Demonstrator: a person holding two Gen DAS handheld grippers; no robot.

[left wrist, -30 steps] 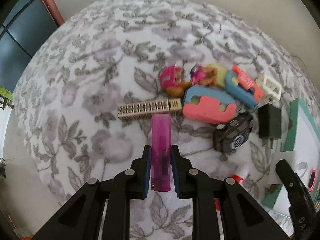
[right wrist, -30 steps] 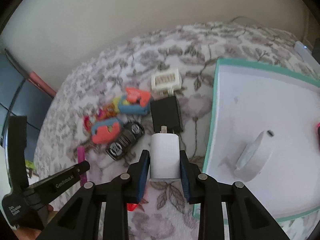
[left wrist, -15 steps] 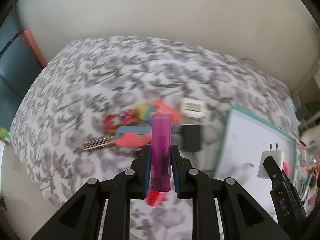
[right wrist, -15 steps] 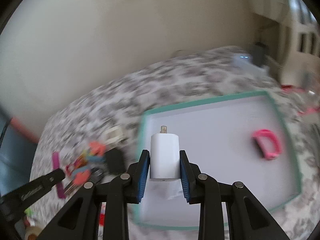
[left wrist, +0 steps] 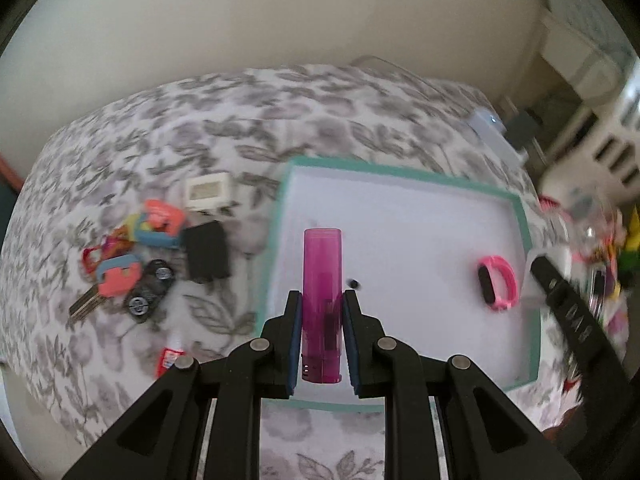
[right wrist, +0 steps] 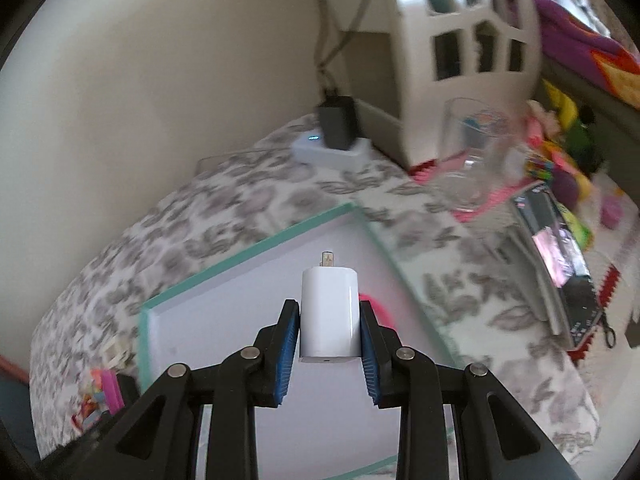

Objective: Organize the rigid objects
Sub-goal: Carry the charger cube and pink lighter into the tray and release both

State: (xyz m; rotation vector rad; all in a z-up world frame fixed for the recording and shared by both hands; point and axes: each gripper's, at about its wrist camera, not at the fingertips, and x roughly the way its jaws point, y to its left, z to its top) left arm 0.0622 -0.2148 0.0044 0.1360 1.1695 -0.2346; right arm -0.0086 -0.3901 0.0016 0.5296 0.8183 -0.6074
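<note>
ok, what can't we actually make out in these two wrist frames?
- Left wrist: the toy pile left of the tray is motion-blurred, so single pieces can't be told apart.
- Left wrist: the right claw is cut by the edge; its charger is out of view.
- Right wrist: the white charger hides most of the pink band.
- Right wrist: the clutter beyond the glass is blurred.

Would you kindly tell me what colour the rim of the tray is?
The tray's rim is teal green around a white inside, clearest in the left wrist view.
</note>
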